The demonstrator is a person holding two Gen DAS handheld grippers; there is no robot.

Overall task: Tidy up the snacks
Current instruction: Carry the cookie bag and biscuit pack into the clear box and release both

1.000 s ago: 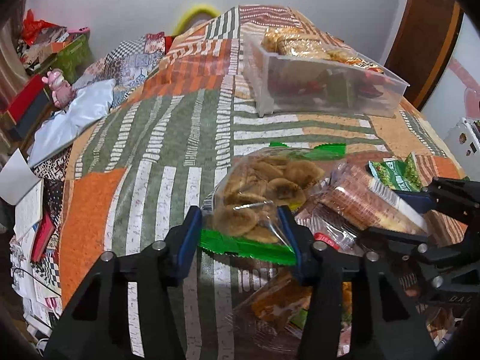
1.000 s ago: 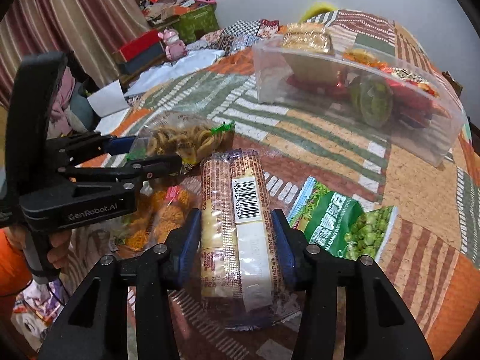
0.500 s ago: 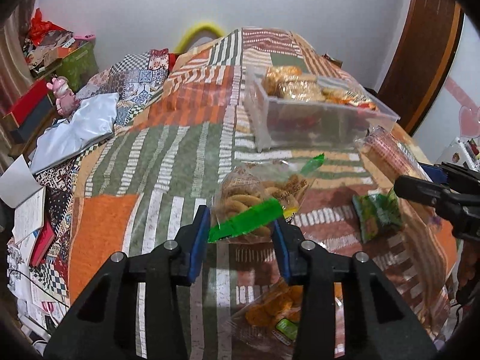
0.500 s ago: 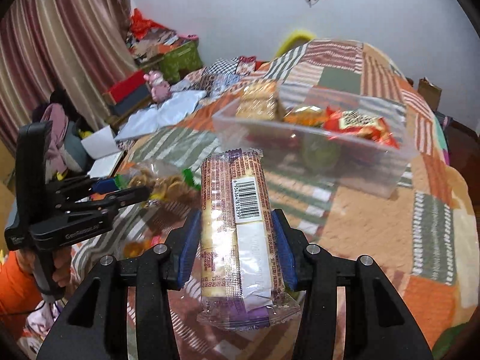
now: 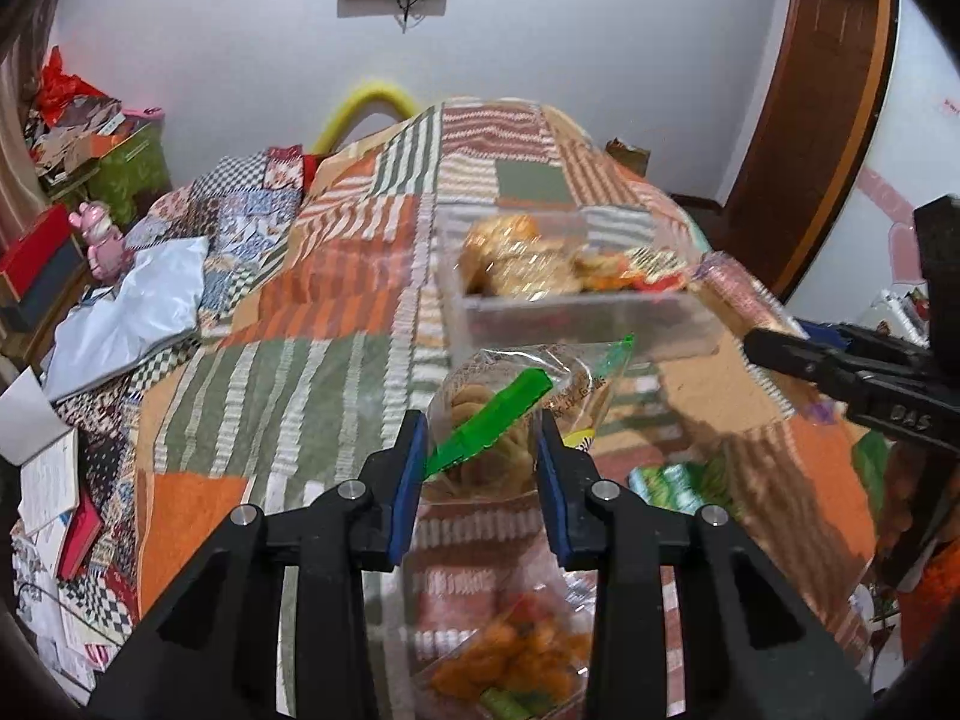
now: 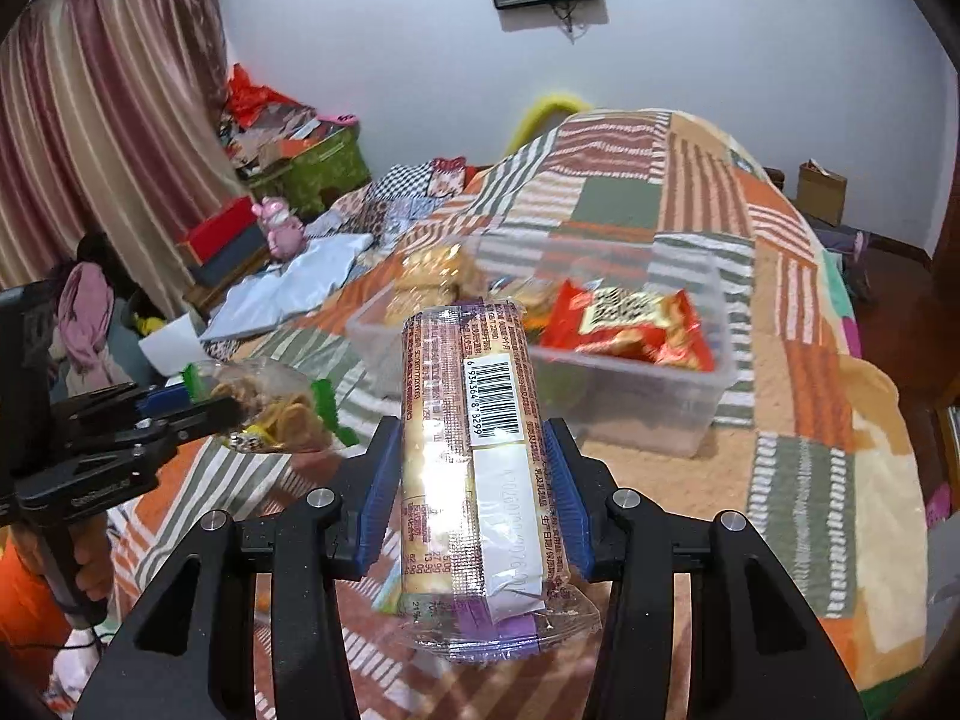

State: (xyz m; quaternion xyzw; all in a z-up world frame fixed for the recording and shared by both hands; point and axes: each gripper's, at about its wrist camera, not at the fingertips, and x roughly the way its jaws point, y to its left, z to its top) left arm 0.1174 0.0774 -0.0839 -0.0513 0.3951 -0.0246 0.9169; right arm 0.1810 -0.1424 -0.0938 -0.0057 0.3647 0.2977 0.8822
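My left gripper [image 5: 480, 474] is shut on a clear bag of ring cookies with green ends [image 5: 510, 414], held above the bed. It also shows in the right wrist view [image 6: 282, 408]. My right gripper [image 6: 474, 480] is shut on a long cracker pack with a barcode [image 6: 480, 444], held in the air just short of the clear plastic bin [image 6: 672, 414]. The bin [image 5: 576, 318] holds several snack packs, among them a red packet [image 6: 630, 324]. The cracker pack shows at the right of the left wrist view [image 5: 738, 300].
A patchwork quilt [image 5: 300, 372] covers the bed. An orange snack bag [image 5: 516, 660] and a green pea packet [image 5: 678, 480] lie near me. Clutter, boxes and a pink toy [image 5: 102, 240] sit at the left. A wooden door [image 5: 810, 120] stands at the right.
Both grippers have lifted their packs off the quilt and carried them up and forward toward the bin. The bin now appears closer in both views.
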